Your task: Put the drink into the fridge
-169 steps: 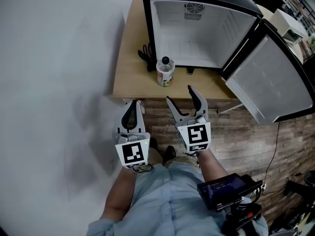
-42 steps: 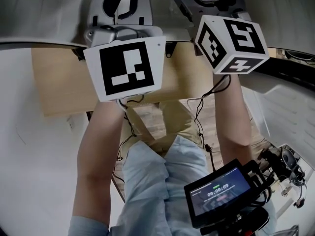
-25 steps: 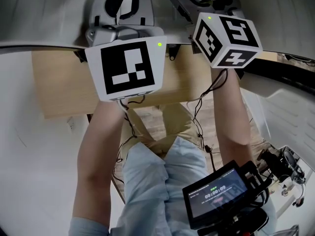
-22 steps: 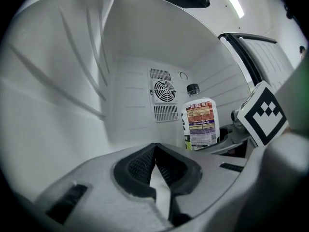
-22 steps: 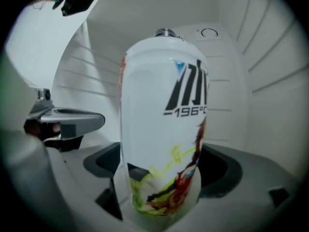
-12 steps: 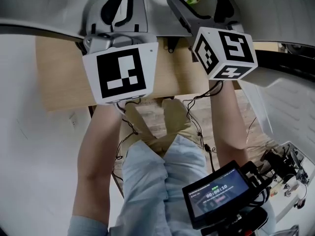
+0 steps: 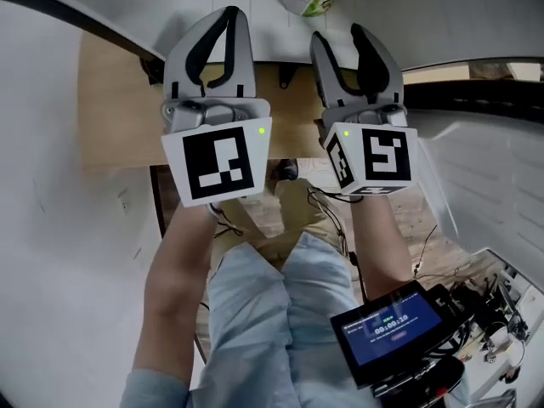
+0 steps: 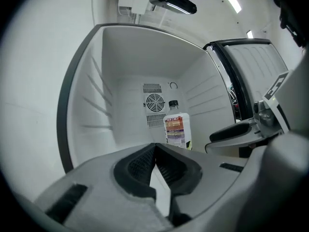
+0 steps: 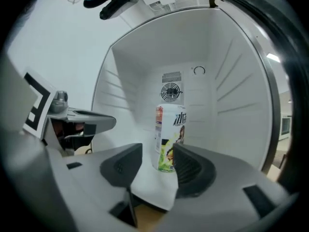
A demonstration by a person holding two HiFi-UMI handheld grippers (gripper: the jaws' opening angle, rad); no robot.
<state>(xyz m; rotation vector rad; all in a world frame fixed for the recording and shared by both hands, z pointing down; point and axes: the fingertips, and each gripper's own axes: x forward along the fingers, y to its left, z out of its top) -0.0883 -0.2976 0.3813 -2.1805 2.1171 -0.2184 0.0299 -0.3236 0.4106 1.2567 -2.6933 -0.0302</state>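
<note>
I see the drink (image 9: pixel 170 137), a clear bottle with a dark cap and a bright printed label, standing upright on the white floor of the fridge (image 9: pixel 126 88), toward the back, just before the fan grille (image 9: pixel 170 92). The door (image 8: pixel 256 64) stands open.

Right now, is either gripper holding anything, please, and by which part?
Nothing: left gripper shut, empty; right gripper, jaws just closing, empty; bottle stands beyond.
</note>
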